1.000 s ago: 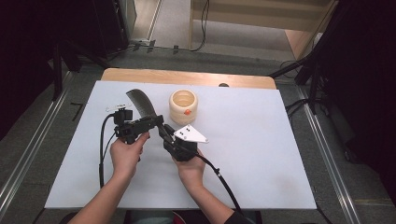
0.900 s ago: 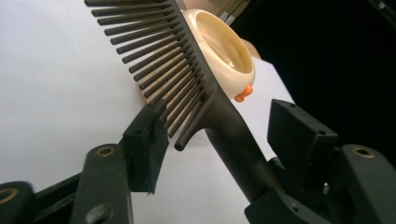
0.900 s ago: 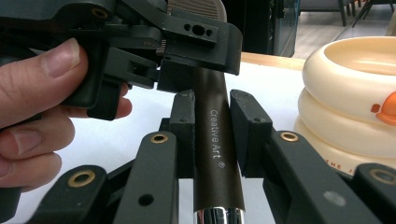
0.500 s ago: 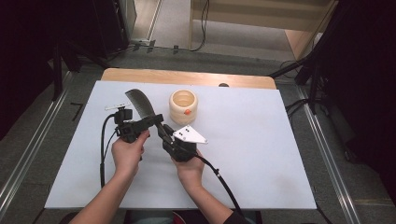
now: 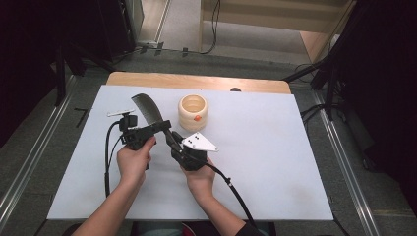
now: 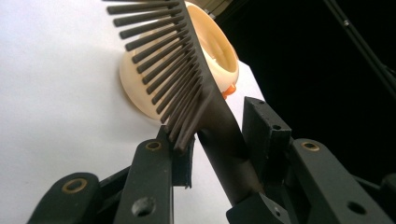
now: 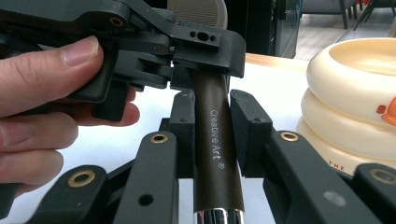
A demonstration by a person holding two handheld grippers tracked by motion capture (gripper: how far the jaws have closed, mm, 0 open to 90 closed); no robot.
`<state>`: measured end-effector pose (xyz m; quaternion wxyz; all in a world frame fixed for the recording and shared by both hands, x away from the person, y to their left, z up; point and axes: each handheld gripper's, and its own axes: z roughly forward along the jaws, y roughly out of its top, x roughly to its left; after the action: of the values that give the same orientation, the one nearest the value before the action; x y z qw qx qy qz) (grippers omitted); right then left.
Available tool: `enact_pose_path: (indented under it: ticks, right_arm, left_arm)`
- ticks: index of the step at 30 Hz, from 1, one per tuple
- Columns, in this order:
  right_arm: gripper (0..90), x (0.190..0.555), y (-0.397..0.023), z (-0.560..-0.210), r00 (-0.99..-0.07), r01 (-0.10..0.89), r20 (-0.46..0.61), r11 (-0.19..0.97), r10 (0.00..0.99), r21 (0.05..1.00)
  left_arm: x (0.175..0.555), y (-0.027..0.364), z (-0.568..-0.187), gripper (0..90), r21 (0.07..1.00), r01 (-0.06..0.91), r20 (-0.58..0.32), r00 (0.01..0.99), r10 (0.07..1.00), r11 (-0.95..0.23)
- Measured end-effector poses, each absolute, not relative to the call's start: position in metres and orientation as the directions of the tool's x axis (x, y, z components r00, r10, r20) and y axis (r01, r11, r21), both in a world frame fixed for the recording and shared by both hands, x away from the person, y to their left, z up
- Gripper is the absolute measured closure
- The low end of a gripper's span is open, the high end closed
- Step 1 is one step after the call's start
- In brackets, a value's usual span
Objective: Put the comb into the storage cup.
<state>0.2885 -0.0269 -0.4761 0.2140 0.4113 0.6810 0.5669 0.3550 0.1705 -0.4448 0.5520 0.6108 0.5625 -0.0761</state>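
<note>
1. While the right gripper is clamping the dark matte handle of the comb, printed "Creative Art", its pads are pressing on both sides of the round shaft, and a shiny metal band is showing at the shaft's lower end.
2. The left gripper is closing in on the same comb higher up, near where the stiff straight teeth begin; its jaws have just been narrowing, one pad is touching the tooth side, and the other is standing just off the smooth spine, so not quite pinching.
3. The comb is sitting just left of the cream cup, lifted off the table, its curved toothed blade pointing away from the person.
4. The cream cup is looking ribbed, like stacked rounded rings, glossy, hollow, with a small orange mark on its side.
5. The table, beneath the cup, is lying flat, white and matte, with a wooden strip along the far edge beyond the cup.
6. The right gripper's grey three-cornered plate is lying just in front of the cup.
</note>
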Motion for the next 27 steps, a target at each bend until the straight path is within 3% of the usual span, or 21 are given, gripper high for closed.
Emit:
enact_pose_path:
  ticks: [27]
  right_arm:
    - [68.7, 0.2889, -0.0263, -0.4771, -0.588, 0.293, 0.137, 0.052, 0.797, 0.955]
  left_arm:
    - [0.3559, 0.1759, -0.4461, 71.7, 0.539, 0.793, -0.779, 0.341, 0.526, 0.283]
